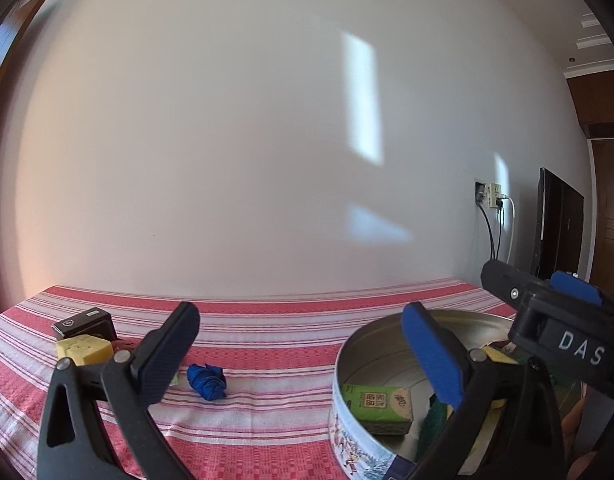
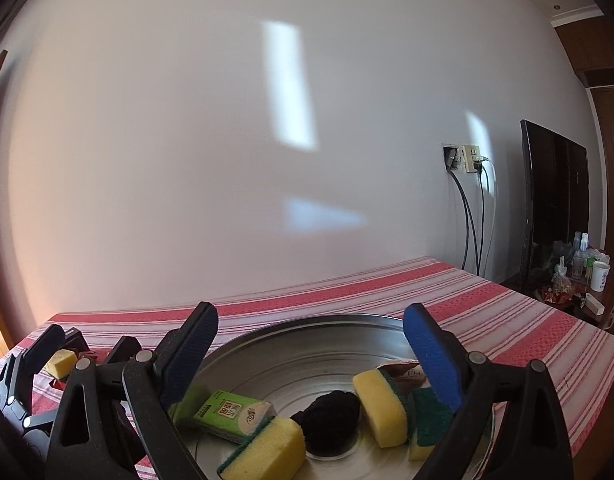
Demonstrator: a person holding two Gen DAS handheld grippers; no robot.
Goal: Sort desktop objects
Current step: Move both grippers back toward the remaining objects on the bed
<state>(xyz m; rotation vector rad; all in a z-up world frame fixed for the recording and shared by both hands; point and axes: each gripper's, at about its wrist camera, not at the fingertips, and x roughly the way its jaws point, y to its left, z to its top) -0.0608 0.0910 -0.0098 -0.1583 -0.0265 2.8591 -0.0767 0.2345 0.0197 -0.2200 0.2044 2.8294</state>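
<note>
**Sorting in progress: tin part-filled, three items still out on the cloth**

We are finding both tools released: the left gripper (image 1: 307, 354) is hanging spread and empty over the striped tablecloth (image 1: 267, 344), and the right gripper (image 2: 311, 354) is standing spread and empty above the round tin (image 2: 307, 344).

Nearest, inside the tin, we are seeing a green tissue pack (image 2: 233, 414), yellow sponges with green scouring backs (image 2: 381, 410), and a black wad (image 2: 331, 420) between them. We are judging all of these light and compressible.

Further left on the cloth, the blue cloth bundle (image 1: 207, 381) is lying well apart from the tin. We are judging it soft, light and not slippery; a pinch across its bunched middle should be holding it.

Beyond it, far left, a yellow sponge (image 1: 83, 350) is touching a dark box (image 1: 85, 322), which looks rigid.

Writing: the right tool's body is reading "DAS". The tissue pack's characters are too small for us to read.
</note>
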